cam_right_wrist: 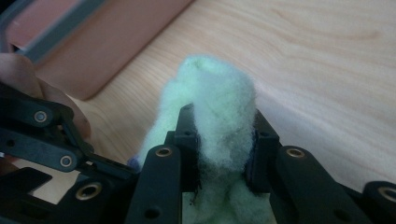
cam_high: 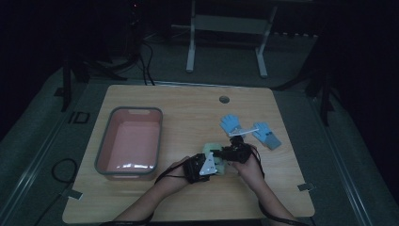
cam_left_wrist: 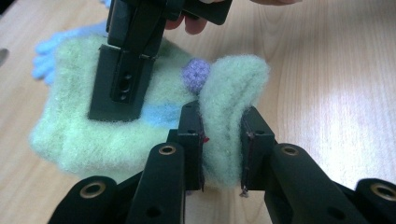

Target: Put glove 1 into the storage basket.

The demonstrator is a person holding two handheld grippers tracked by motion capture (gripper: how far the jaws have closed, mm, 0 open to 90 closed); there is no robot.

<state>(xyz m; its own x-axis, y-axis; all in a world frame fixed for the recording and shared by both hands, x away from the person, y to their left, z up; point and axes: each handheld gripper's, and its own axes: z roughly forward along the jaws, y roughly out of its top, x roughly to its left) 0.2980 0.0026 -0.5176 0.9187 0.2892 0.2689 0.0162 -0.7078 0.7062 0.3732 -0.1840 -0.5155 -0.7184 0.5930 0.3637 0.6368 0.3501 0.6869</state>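
Note:
A pale green woolly glove (cam_high: 212, 156) with a purple bobble (cam_left_wrist: 196, 74) and a light blue patch (cam_left_wrist: 161, 114) is held just above the table's front middle. My left gripper (cam_high: 200, 167) is shut on one raised fold of it (cam_left_wrist: 222, 116). My right gripper (cam_high: 233, 153) is shut on another fold of the same glove (cam_right_wrist: 223, 116). In the left gripper view the right gripper's black jaw reaches down onto the green wool at the upper left. Both hands come in from the table's near edge.
A pink bin (cam_high: 129, 141) with a grey rim stands on the left of the wooden table (cam_high: 188, 113). Two light blue gloves (cam_high: 230, 123) (cam_high: 267, 135) joined by a white tag (cam_high: 242, 131) lie right of the middle. A round hole (cam_high: 224, 99) is near the far edge.

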